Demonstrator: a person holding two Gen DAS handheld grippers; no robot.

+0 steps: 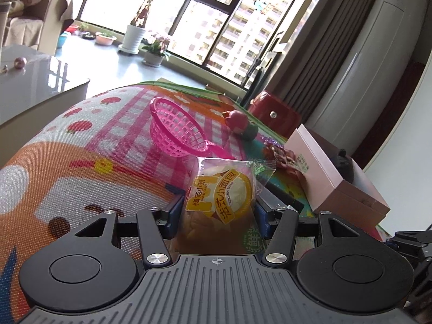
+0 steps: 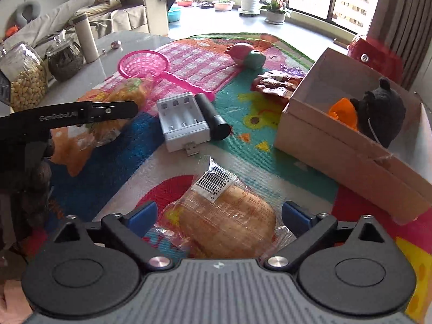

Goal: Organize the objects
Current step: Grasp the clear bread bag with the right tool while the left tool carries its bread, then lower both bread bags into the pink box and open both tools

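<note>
The left gripper [image 1: 218,210] is squeezing a yellow-labelled clear bag of small bread [image 1: 221,191] above the colourful mat [image 1: 81,145]. The right gripper [image 2: 218,213] is standing wide open around another clear-wrapped bread bun [image 2: 229,216] lying on the mat.

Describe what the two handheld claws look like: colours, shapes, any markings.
Both match. The left claw and right claw have blue finger pads on black angular linkages with silver pivot screws, two round black discs and a ribbed grey body with a small centre mark. White GenRobot.AI lettering runs along the left claw's side.
</note>
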